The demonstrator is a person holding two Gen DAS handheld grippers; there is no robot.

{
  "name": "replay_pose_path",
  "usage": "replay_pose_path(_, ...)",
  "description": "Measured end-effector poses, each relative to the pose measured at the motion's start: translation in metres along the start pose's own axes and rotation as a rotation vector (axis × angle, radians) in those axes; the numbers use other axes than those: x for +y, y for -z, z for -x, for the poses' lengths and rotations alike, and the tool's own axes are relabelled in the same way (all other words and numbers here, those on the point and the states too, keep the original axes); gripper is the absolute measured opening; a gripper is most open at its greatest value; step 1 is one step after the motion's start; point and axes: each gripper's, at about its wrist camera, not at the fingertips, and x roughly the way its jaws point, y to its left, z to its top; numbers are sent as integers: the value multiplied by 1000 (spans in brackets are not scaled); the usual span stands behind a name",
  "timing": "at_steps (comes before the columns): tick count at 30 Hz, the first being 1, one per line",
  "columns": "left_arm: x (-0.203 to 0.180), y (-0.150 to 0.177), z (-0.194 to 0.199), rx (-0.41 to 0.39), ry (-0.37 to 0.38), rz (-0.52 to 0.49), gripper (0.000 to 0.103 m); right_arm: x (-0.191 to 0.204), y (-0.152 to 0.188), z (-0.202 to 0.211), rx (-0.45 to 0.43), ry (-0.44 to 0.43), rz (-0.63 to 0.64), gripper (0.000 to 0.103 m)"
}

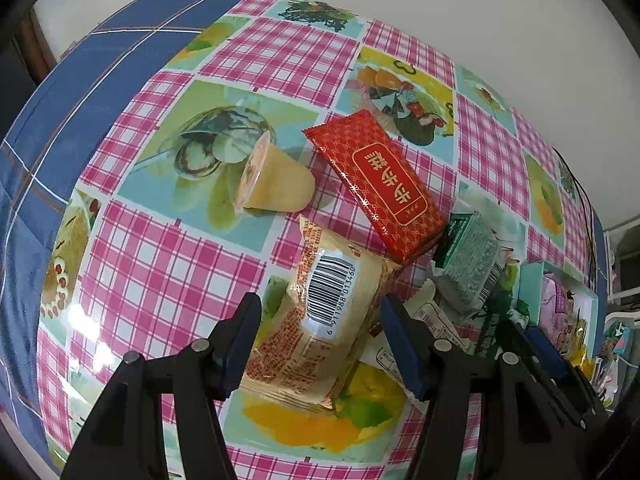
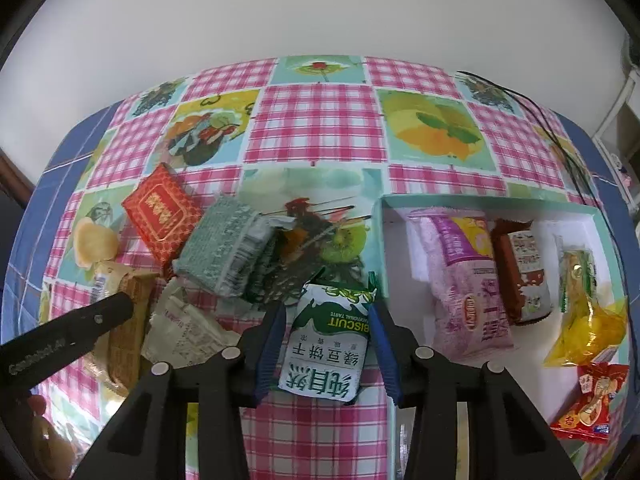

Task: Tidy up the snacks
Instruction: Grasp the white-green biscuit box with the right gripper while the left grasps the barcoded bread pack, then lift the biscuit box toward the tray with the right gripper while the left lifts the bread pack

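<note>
Looking down over the table:
Edges: checked tablecloth (image 2: 320,128) runs to a white wall beyond both tongs; blue quilted fabric (image 1: 60,120) borders it on the left tongs' far left.
Open room: bare cloth ahead and left of the left gripper (image 1: 320,344); bare cloth ahead of the right gripper (image 2: 328,340) past the pile.
Left tongs: about half open, straddling a tan barcode packet (image 1: 320,316); pads seem just beside its sides, contact hard to judge.
Right tongs: narrow, pressed on a green-and-white biscuit packet (image 2: 328,344) held between the blue pads.
Ahead of left tongs: jelly cup (image 1: 272,180) on its side, red box (image 1: 380,188) leaning over the tan packet's far end.
Pile: grey-green packet (image 2: 228,248) and crumpled white wrapper (image 2: 180,328) left of the right tongs, touching one another.
White tray (image 2: 480,204): just right of the right tongs, holding a pink packet (image 2: 464,280), brown packet (image 2: 520,272), yellow packet (image 2: 588,320); red packet (image 2: 592,404) at its near corner.
Hard to make out: tray's near edge hidden behind the right tongs; small print unreadable; dark cable (image 2: 560,144) cut off at the right.
</note>
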Motion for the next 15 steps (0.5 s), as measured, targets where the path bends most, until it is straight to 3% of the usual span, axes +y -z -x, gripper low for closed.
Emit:
replay_pose_path(3, -1, 0, 0, -2, -1, -1, 63, 6, 0, 1, 11, -50, 5, 45)
replay_pose_path(11, -1, 0, -4, 13, -6, 0, 63, 7, 1, -11, 60, -30, 25, 45)
replay_pose_path(15, -1, 0, -4, 14, -8, 4, 48, 8, 4, -17, 78, -26, 25, 42)
